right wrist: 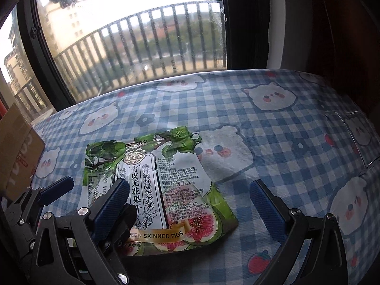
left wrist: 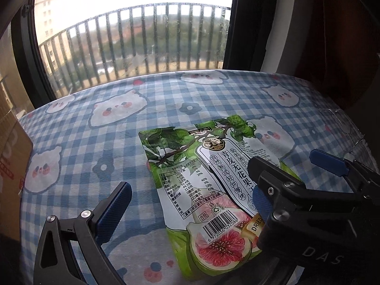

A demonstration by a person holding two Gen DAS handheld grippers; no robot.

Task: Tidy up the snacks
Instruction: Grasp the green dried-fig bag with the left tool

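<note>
A green and white bag of dried figs [left wrist: 204, 190] lies flat on the blue checked tablecloth [left wrist: 95, 147]. It also shows in the right wrist view [right wrist: 166, 180]. My left gripper [left wrist: 190, 194] is open, its left finger [left wrist: 114, 204] beside the bag; its right finger is hidden behind the right gripper. My right gripper [right wrist: 190, 204] is open over the bag's near end, its left finger [right wrist: 111, 201] above the bag and its right finger [right wrist: 266, 201] on bare cloth. Neither holds anything.
A cardboard box [left wrist: 11, 166] stands at the table's left edge, also seen in the right wrist view [right wrist: 19, 156]. A window with a balcony railing [left wrist: 142, 42] runs behind the table. A dark curtain [left wrist: 344, 35] hangs at the right.
</note>
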